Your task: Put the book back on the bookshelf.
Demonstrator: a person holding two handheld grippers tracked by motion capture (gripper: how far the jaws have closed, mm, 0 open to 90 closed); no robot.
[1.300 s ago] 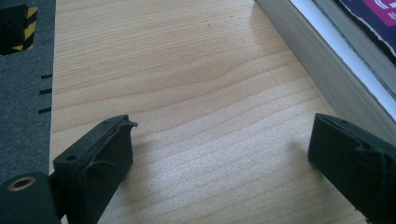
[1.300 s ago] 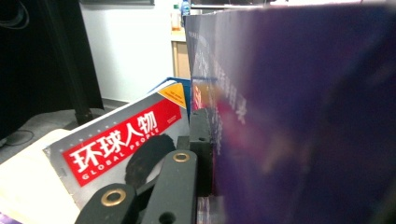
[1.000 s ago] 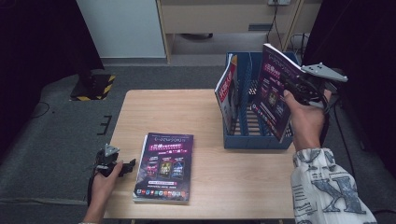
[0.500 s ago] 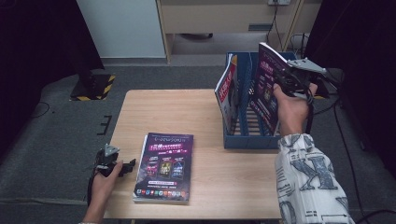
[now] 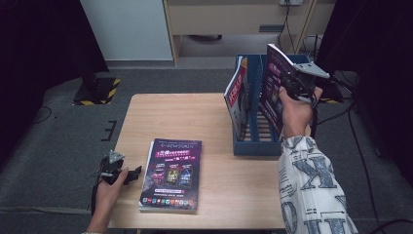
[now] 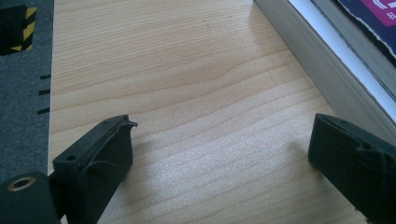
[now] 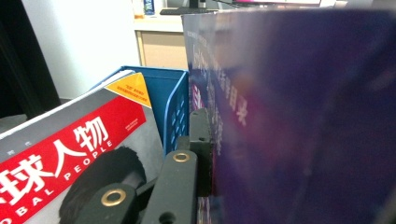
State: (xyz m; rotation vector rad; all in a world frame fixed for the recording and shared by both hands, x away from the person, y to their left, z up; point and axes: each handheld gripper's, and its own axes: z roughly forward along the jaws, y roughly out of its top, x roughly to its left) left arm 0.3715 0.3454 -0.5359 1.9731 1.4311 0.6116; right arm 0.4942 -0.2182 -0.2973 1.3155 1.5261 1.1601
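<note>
While clamped in right tongs point(image 5: 292, 87), magazine point(image 5: 272, 83) over rack point(image 5: 256, 144).

Dim room, evenly lit table point(image 5: 209, 117); the close purple magazine point(image 7: 303, 116) is badly blurred.

A blue rack point(image 5: 258, 146) stands on the tabletop point(image 5: 195, 117). The right tongs point(image 5: 292, 87) hold a purple book point(image 5: 273, 83) up, tilted, over the rack. A red and white magazine point(image 5: 235, 97) leans inside the rack. Another purple book point(image 5: 171, 173) lies flat, well apart from the rack. The left tongs point(image 5: 132, 174) rest just beside that flat book.
</note>
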